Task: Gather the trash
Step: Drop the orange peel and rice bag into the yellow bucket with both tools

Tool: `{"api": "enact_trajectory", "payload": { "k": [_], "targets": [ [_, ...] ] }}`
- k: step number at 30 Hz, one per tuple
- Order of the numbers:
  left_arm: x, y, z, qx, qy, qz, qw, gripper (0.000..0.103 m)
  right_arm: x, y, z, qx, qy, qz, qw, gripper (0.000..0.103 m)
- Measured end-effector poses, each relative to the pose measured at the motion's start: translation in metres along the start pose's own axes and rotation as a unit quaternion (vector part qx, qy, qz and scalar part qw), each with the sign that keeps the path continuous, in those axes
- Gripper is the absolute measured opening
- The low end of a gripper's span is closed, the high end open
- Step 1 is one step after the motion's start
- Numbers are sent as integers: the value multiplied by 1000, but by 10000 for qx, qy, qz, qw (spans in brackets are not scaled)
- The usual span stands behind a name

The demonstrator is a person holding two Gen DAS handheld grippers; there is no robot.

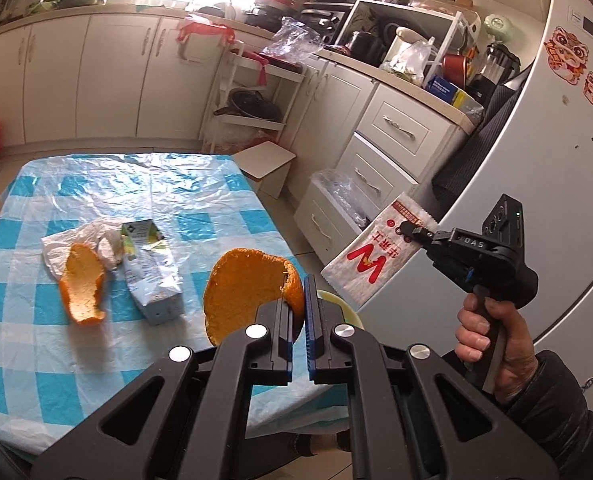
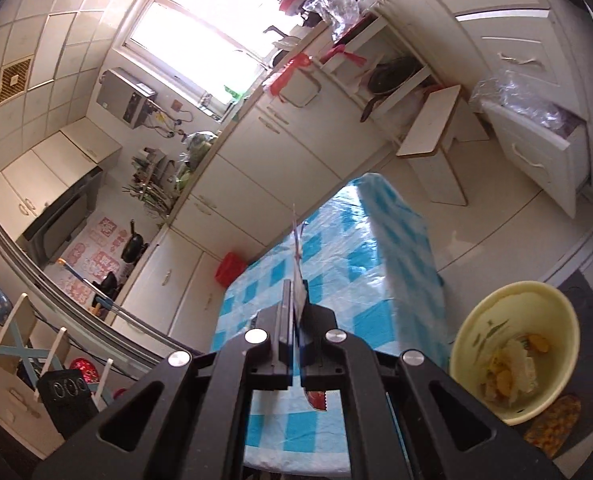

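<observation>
Grippers both clamping trash above worktop (image 1: 96, 360).
Left gripper (image 1: 298, 300) is pinching peel (image 1: 244, 292); right gripper (image 1: 410, 230) is pinching wrapper (image 1: 368, 260).

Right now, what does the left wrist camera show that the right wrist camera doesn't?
Only the left wrist view shows the left gripper shut on a large orange peel, plus a second peel, a crumpled carton and a white plastic bag lying on the table. It also shows the hand holding the right gripper.

Only the right wrist view shows inside the yellow bowl, where scraps already lie.

Both show the checked table and the right gripper clamped on a red-and-white wrapper, seen edge-on from the right wrist.
</observation>
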State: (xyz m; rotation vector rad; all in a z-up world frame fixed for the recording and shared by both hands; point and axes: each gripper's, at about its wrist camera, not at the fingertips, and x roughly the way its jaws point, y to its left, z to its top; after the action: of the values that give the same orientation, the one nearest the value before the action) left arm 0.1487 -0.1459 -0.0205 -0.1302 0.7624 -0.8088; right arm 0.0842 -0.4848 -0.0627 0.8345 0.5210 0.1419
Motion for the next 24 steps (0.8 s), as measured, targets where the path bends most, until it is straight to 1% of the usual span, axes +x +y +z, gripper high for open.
{"api": "enact_trajectory", "payload": {
  "k": [3, 6, 9, 12, 15, 17, 20, 21, 22, 23, 24],
  "targets": [
    [26, -17, 1, -5, 165, -247, 9996, 5, 0, -15, 4, -147, 198, -691, 9973, 3],
    [51, -30, 0, -4, 323, -412, 9986, 5, 7, -29, 6, -340, 408, -1333, 9897, 2],
    [81, -46, -3, 10, 533, -587, 9968, 5, 11, -46, 7, -426, 545, -1759, 9820, 3],
    [111, -61, -5, 27, 748, -726, 9946, 5, 16, -64, 6, -280, 687, -1985, 9773, 3],
    [138, -71, -6, -61, 911, -859, 9921, 5, 19, -74, 6, -192, 828, -2096, 9741, 2],
    [154, -77, -9, -138, 1002, -956, 9903, 5, 24, -79, 6, -196, 952, -2237, 9698, 3],
    [181, -86, -16, -196, 1190, -1024, 9874, 5, 27, -93, 6, 54, 1141, -2401, 9640, 3],
    [192, -89, -19, -211, 1274, -1028, 9863, 5, 26, -98, 6, 195, 1153, -2407, 9635, 7],
    [202, -92, -22, -230, 1347, -1027, 9853, 5, 23, -103, 7, 341, 1107, -2408, 9636, 22],
    [211, -94, -25, -252, 1423, -1004, 9844, 5, 19, -107, 9, 449, 1033, -2413, 9639, 31],
    [220, -95, -28, -272, 1495, -971, 9836, 5, 15, -108, 11, 507, 935, -2403, 9649, 44]
  ]
}}
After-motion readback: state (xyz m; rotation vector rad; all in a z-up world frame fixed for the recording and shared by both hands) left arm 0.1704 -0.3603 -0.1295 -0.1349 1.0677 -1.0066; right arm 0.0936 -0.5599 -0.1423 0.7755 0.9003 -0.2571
